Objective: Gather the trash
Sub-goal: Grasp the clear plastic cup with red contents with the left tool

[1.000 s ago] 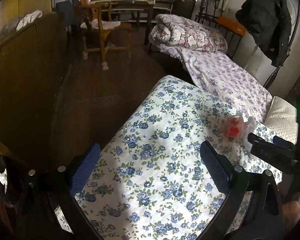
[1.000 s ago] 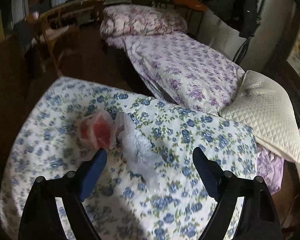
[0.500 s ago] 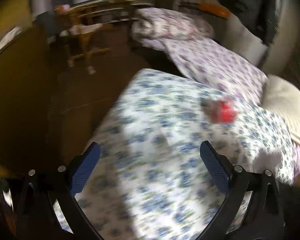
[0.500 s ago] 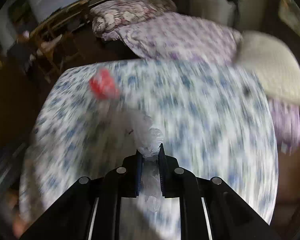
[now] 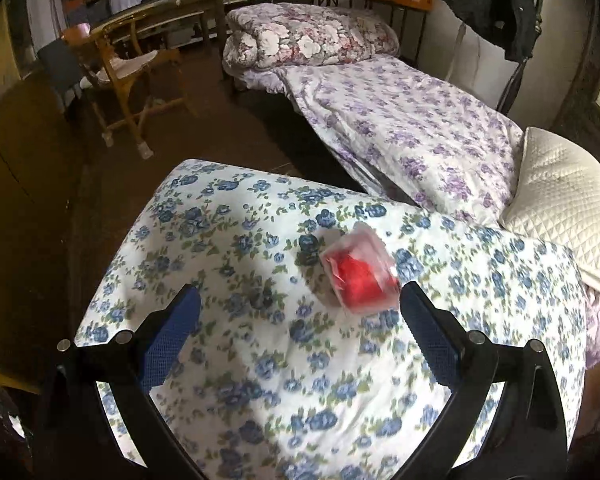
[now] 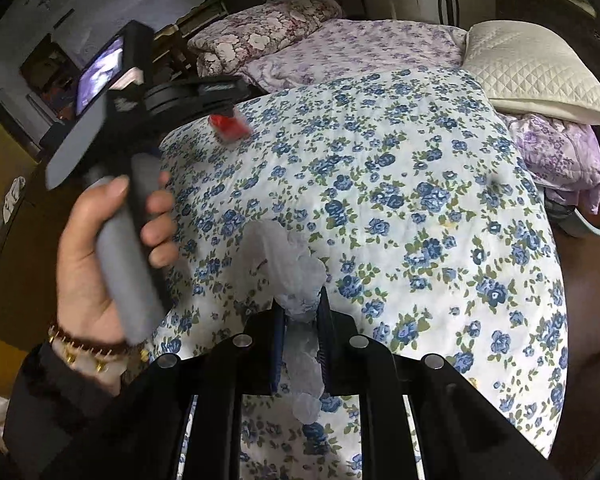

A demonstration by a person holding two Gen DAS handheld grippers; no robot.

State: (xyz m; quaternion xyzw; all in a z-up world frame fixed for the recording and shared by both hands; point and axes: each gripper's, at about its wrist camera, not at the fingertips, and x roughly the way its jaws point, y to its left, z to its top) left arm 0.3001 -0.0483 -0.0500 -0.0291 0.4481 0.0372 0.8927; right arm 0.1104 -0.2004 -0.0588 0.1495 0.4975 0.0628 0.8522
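A clear plastic wrapper with red inside (image 5: 358,276) lies on the blue-flowered bedspread (image 5: 260,360). My left gripper (image 5: 300,300) is open just short of it, the wrapper near the right fingertip. The wrapper also shows in the right wrist view (image 6: 229,125), beside the left gripper's body. My right gripper (image 6: 302,306) is shut on a crumpled white plastic bag (image 6: 284,264) and holds it above the bedspread (image 6: 420,220).
A purple-flowered bed (image 5: 400,120) with a rolled quilt (image 5: 308,36) and a cream pillow (image 5: 564,196) lies behind. A wooden chair (image 5: 132,76) stands on the dark floor at left. A dark cabinet (image 5: 16,160) lines the left side.
My right gripper closed on the white bag and lifted it back from the bedspread. My left gripper moved toward the red wrapper, which now lies between its fingers' reach.
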